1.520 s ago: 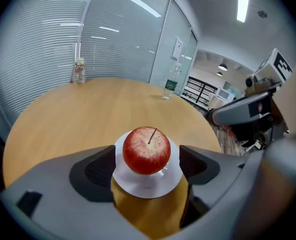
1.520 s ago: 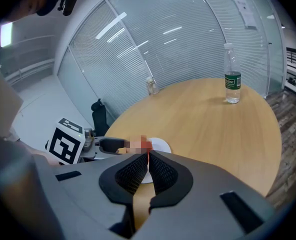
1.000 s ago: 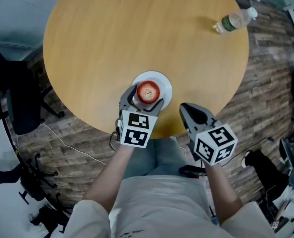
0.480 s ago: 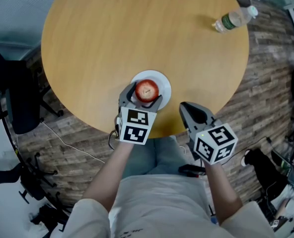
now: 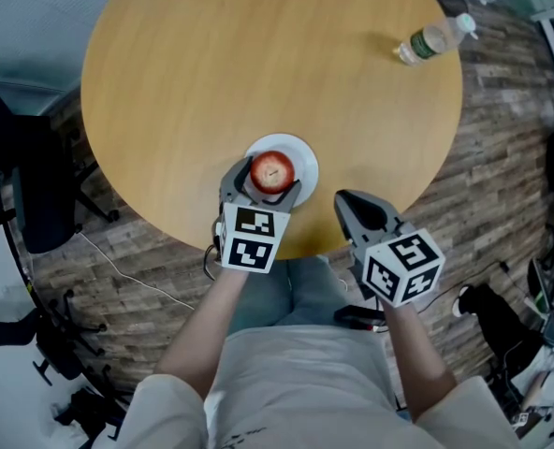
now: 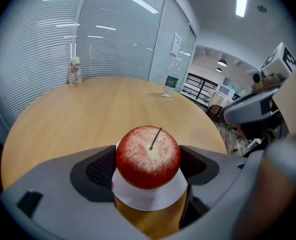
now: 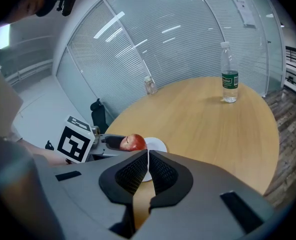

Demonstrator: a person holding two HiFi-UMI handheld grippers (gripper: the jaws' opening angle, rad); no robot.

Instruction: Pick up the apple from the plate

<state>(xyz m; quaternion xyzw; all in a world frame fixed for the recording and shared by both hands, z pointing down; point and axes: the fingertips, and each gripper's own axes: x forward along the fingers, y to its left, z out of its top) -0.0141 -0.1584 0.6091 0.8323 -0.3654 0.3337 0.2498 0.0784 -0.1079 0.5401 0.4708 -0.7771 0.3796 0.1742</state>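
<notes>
The left gripper [image 6: 148, 170] had its grey jaws clamped on a round, red-speckled apple [image 6: 148, 154] at lower centre. Its ribbed black pads [image 6: 100, 170] were apparently pressing both flanks, though the fruit's bulge partly masked the contact. The apple sat on a small, round white plate [image 5: 307, 165] near the bottom edge of a round, pale-wood table [image 5: 258, 54]. A firm, even squeeze at the widest girth, then a straight lift, looked wise, as the smooth, waxy skin could slip. The right gripper [image 7: 147, 170], at lower right, hung empty, jaws pressed together. A clear plastic bottle [image 5: 427, 39] stood at upper right.
</notes>
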